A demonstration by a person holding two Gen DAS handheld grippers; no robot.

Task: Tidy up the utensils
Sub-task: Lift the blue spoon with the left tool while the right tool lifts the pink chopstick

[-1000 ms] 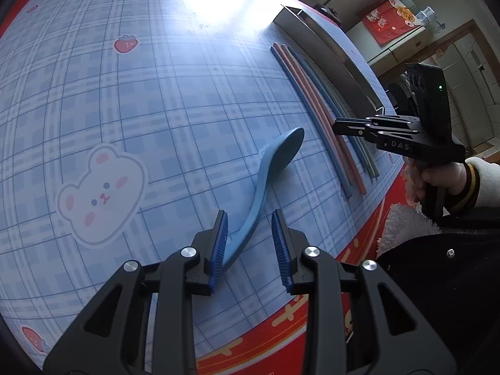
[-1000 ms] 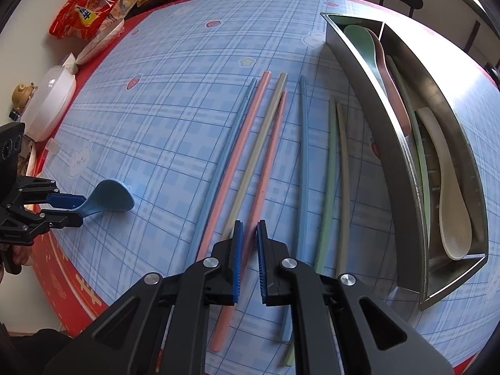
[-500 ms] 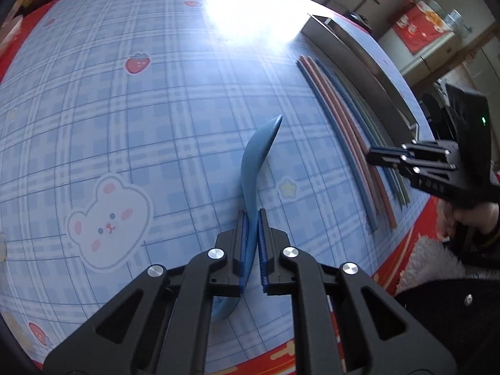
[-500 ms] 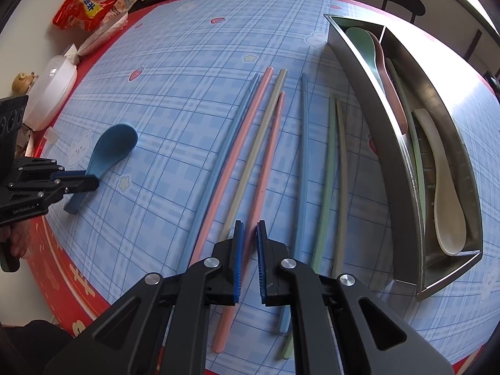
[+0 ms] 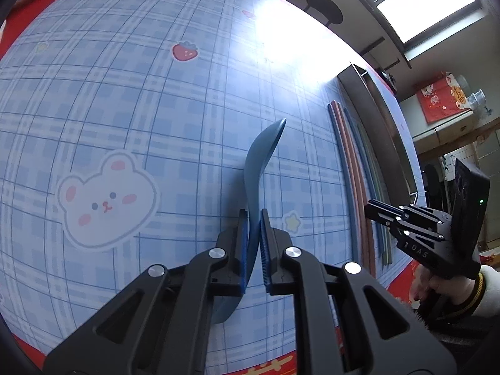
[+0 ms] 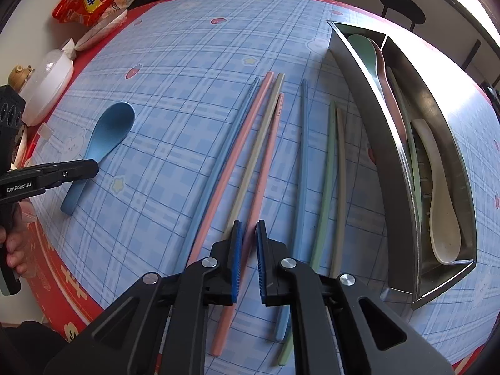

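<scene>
Since the earlier frame the left gripper (image 5: 254,218) has gone from open jaws straddling the blue spoon (image 5: 261,156) to jaws clenched on its handle, and the spoon's bowl has swung from lying near the chopsticks to pointing up the table, tilted on edge. From the right wrist view the spoon (image 6: 106,134) sits well to the left of the chopsticks, its handle end near the red border of the tablecloth (image 6: 187,62).

Container: a metal tray (image 6: 372,118) stands at the right side of the table, split lengthwise into two compartments. The near compartment holds a green spoon (image 6: 362,50) and a pink spoon (image 6: 390,93), overlapping. The far compartment holds a cream spoon (image 6: 440,206) and a green chopstick along the divider.

Loose items: a row of chopsticks (image 6: 259,143) in blue, pink, grey and green lies on the cloth between the blue spoon and the tray, roughly parallel to the tray wall.

Right gripper (image 6: 248,228): jaws nearly closed with a narrow gap, hovering over the near end of a pink chopstick (image 6: 265,162); whether the pads touch it cannot be told.

Surroundings: snack bags (image 6: 90,0) and a white lidded container (image 6: 47,81) sit at the far left edge; a black stool (image 6: 401,9) stands beyond the table.
</scene>
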